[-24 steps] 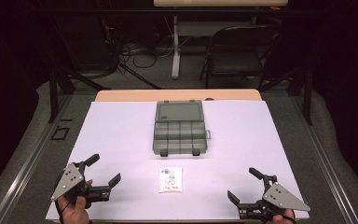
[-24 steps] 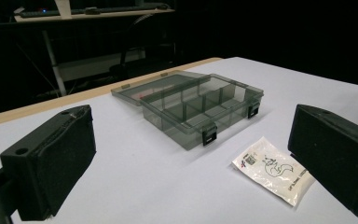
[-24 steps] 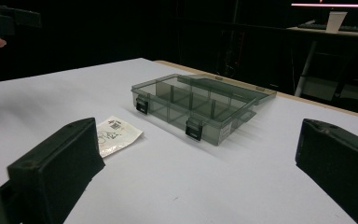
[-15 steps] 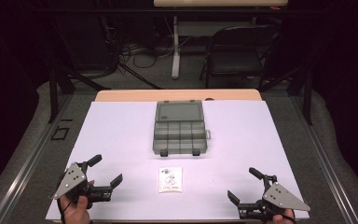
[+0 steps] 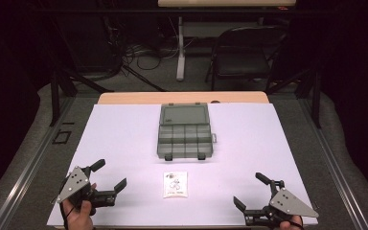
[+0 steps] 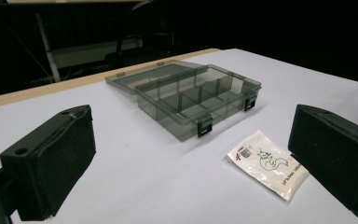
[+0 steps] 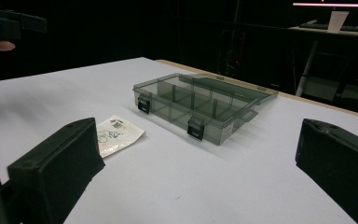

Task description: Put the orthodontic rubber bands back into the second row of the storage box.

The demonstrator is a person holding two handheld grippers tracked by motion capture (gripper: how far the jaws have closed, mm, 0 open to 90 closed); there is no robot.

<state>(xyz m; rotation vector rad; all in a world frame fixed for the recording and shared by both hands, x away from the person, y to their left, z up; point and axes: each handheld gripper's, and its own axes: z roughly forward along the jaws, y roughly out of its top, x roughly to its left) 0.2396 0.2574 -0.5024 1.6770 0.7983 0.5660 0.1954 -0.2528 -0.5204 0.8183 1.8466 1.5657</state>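
1. Two hand-held grippers sit at the near edge of a white table top [image 5: 124,139], one at each near corner, seen from the high view.
2. At the middle of the table, toward 12 o'clock, lies a smoky grey compartment box [image 5: 185,139] with its lid [image 5: 184,114] folded back flat on the far side. Its divided cells look bare as far as the pictures show.
3. Two dark latches hang on the box's near wall.
4. Just toward 6 o'clock of the box, apart from it, a small white packet [image 5: 175,184] lies flat, printed with a small line drawing.
5. Wide bare white surface spreads to 9 o'clock and 3 o'clock of the box and packet, out to the table's side edges.
6. A strip of bare wood [image 5: 182,97] runs along the far edge at 12 o'clock.
7. Left gripper [image 5: 108,175]: at about 7 o'clock, held in a hand [image 5: 79,215], jaws spread wide, gripping nothing, aimed toward the packet.
8. In the left gripper view, the packet [image 6: 268,163] lies just inside the right-hand jaw, with the box [image 6: 198,99] beyond.
9. Right gripper [image 5: 249,190]: at about 5 o'clock, jaws spread wide, gripping nothing, well apart from the packet.
10. In the right gripper view, the packet [image 7: 116,133] shows beside the left-hand jaw.
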